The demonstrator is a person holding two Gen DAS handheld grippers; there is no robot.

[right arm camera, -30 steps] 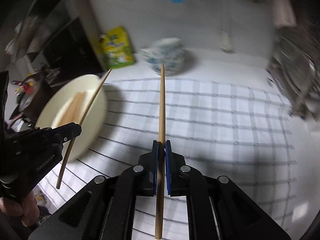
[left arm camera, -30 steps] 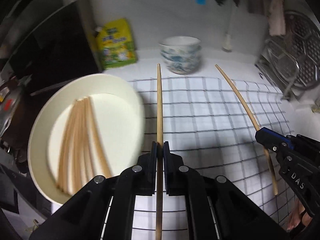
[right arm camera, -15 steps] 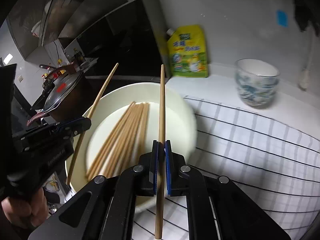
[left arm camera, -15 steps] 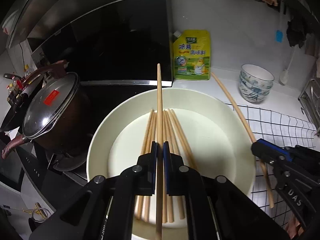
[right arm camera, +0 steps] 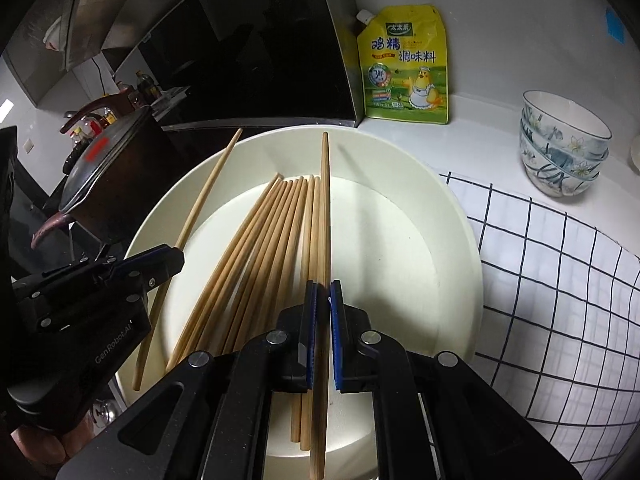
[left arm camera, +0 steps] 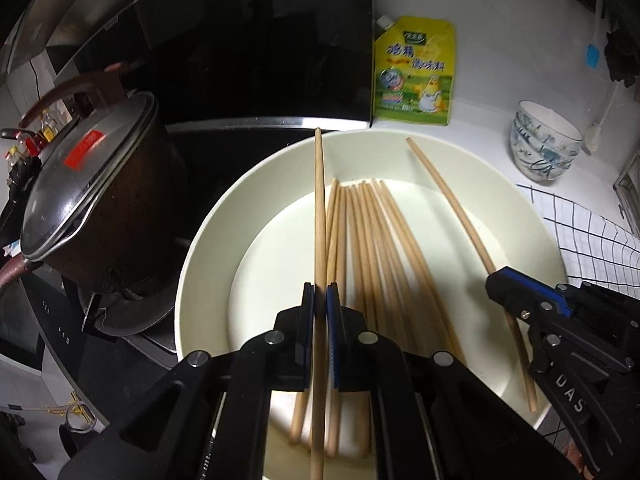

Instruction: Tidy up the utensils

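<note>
A cream plate (left arm camera: 208,240) (right arm camera: 452,216) holds several wooden chopsticks (left arm camera: 372,240) (right arm camera: 264,248) lying side by side. My left gripper (left arm camera: 320,300) is shut on one chopstick (left arm camera: 319,208) and holds it over the left of the pile. It also shows in the right wrist view (right arm camera: 172,260) with its chopstick (right arm camera: 204,196). My right gripper (right arm camera: 323,300) is shut on another chopstick (right arm camera: 325,208) over the pile's right side. It shows in the left wrist view (left arm camera: 500,284) with its chopstick (left arm camera: 448,200).
A dark lidded pot (left arm camera: 88,200) stands on the black stove left of the plate. A yellow seasoning pouch (right arm camera: 404,68) leans on the wall behind. Stacked patterned bowls (right arm camera: 560,148) stand at the right. A white checked cloth (right arm camera: 560,300) covers the counter to the right.
Both grippers carried their chopsticks left from over the checked cloth to over the plate, and came closer to the pile.
</note>
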